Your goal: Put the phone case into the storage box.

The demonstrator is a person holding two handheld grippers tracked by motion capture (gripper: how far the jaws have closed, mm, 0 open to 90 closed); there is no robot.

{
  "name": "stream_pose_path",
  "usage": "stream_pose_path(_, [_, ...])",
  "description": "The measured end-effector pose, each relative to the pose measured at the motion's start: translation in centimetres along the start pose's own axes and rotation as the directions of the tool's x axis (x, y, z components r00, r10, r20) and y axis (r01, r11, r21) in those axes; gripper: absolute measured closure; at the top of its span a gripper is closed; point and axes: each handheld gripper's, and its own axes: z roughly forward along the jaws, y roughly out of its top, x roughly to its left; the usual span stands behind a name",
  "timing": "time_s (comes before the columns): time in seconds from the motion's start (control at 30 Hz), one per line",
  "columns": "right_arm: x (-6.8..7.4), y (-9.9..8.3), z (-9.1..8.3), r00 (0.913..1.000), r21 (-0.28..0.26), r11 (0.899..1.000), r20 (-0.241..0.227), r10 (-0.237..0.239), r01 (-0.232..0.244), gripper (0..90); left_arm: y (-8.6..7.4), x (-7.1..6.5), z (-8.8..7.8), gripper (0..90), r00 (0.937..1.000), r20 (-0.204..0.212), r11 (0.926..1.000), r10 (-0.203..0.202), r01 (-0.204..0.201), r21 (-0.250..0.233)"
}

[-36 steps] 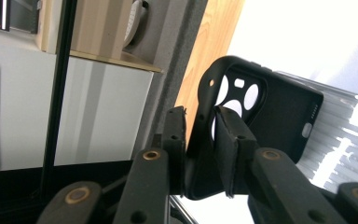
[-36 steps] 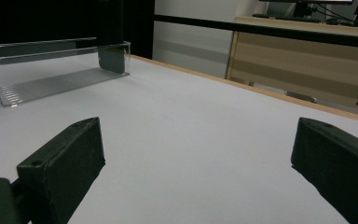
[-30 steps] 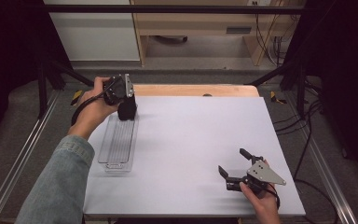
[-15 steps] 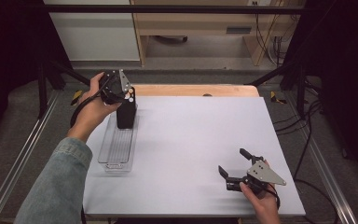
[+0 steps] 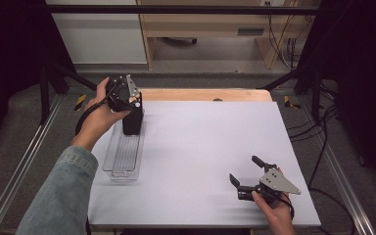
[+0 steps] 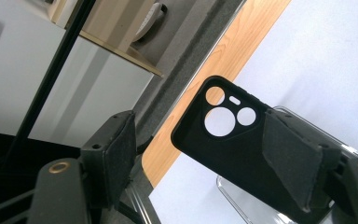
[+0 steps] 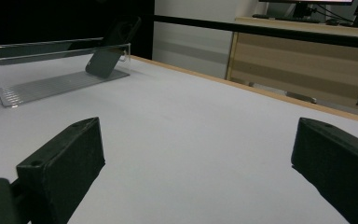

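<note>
High view is showing the left gripper [image 5: 133, 110] fingers just opening, releasing the phone case [image 5: 131, 120] into the tray [image 5: 122, 161] at nine o'clock, while the right gripper [image 5: 247, 171] is idling, fingers apart.

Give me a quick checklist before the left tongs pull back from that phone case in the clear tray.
1. Left tongs let go: ok. The jaws have just been opening; one pad stands well off the phone case, while the other overlaps it in the left gripper view, so contact there cannot tell.
2. Case inside the clear tray: ok, at its far end.
3. Case settled flat: not ok. It leans tilted in the right gripper view.
4. Case stays put once released: cannot tell.
5. Right tongs out of the way: ok. They are open, holding nothing, above the white table near its front right corner.
</note>
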Motion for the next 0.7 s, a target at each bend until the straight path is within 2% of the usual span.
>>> stream_pose_path(0.4, [0.02, 0.0, 0.0, 1.0, 0.0, 1.0, 0.0, -0.001, 0.001, 2.9, -0.41, -0.29, 0.25, 18.8, 0.9996, 0.008, 0.9996, -0.027, 0.027, 0.003])
stream_pose_path(0.7, [0.0, 0.02, -0.03, 1.0, 0.0, 1.0, -0.002, 0.0, 0.0, 3.0, -0.13, -0.75, 0.46, 13.5, 0.998, 0.033, 0.9985, -0.054, 0.054, -0.007])
